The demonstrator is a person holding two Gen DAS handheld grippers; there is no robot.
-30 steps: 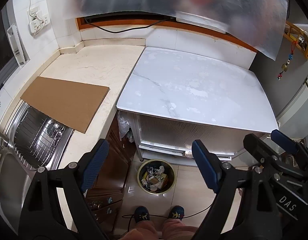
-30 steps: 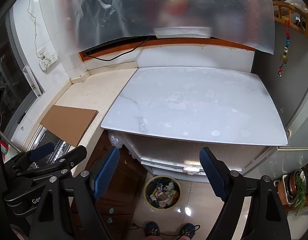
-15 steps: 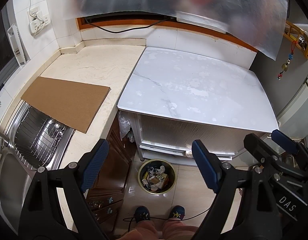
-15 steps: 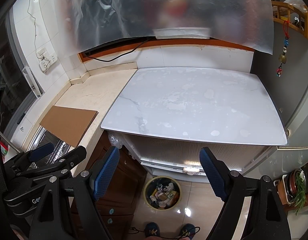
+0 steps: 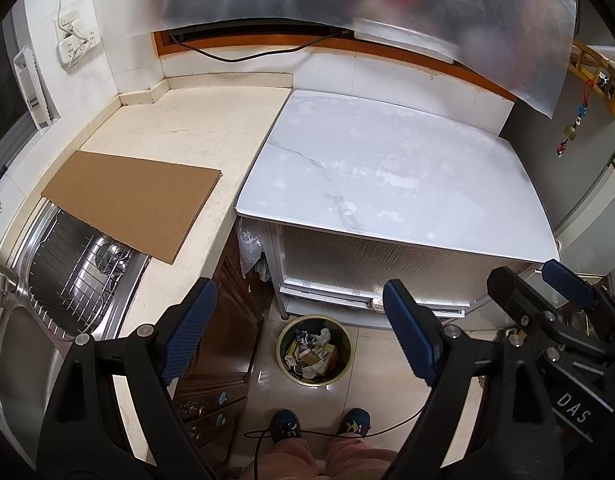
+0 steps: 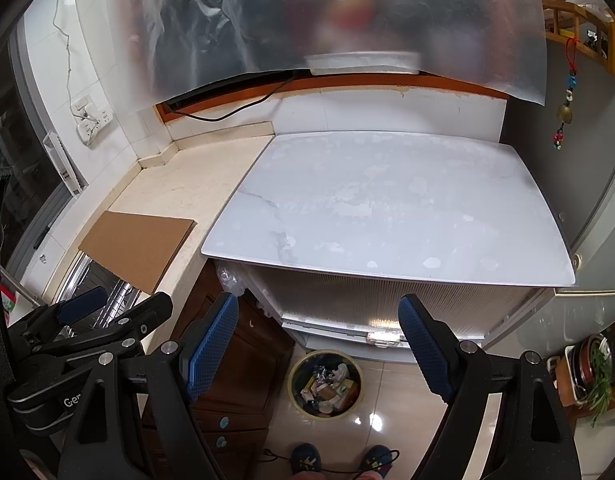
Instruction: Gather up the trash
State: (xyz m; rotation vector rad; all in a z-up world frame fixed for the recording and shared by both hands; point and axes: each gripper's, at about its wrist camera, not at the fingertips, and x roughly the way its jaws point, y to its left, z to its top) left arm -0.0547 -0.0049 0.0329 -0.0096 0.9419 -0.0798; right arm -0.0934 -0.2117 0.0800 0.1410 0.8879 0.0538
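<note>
Trash sits in the bin (image 5: 314, 350) on the floor below the bare desk (image 5: 391, 176). Left tongs (image 5: 297, 334) and right tongs (image 6: 319, 344) hang apart, empty. Collection looks complete; next move: locate any remaining litter.

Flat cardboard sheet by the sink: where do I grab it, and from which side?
Take the cardboard sheet at the corner that juts out over the sink, coming in from the sink side with one jaw above and one below. It lies flat on the counter, so only that overhanging edge likely leaves room underneath. The left gripper is open and nearer.
</note>
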